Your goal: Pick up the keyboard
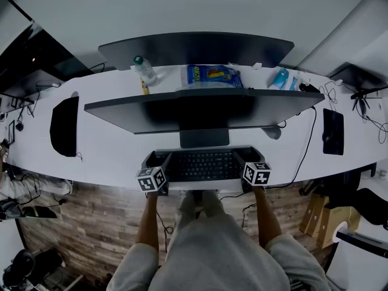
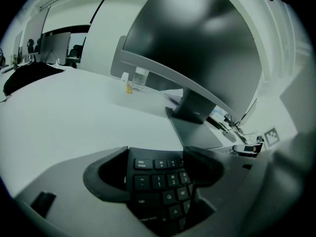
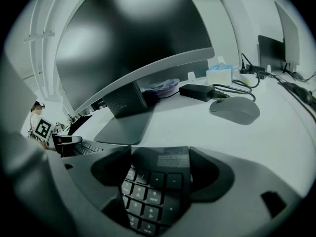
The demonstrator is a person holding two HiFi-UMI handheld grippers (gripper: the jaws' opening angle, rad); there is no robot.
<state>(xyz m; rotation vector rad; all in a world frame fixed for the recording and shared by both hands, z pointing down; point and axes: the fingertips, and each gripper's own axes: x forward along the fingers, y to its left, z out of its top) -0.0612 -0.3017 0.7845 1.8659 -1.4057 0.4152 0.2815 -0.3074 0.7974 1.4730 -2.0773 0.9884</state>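
The keyboard lies long axis left-to-right along the white desk's near edge, before the monitor. The left gripper and right gripper each clamp one end.

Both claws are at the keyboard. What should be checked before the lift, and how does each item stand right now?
1. Left end of the keyboard sits between the jaws of the left claw: ok.
2. Right end sits between the jaws of the right claw: ok.
3. Grip firm enough to lift: cannot tell.
4. The monitor base stands apart from the keyboard: ok.
5. The mouse lies off to the side: ok.
6. Any cable on the keyboard: cannot tell.
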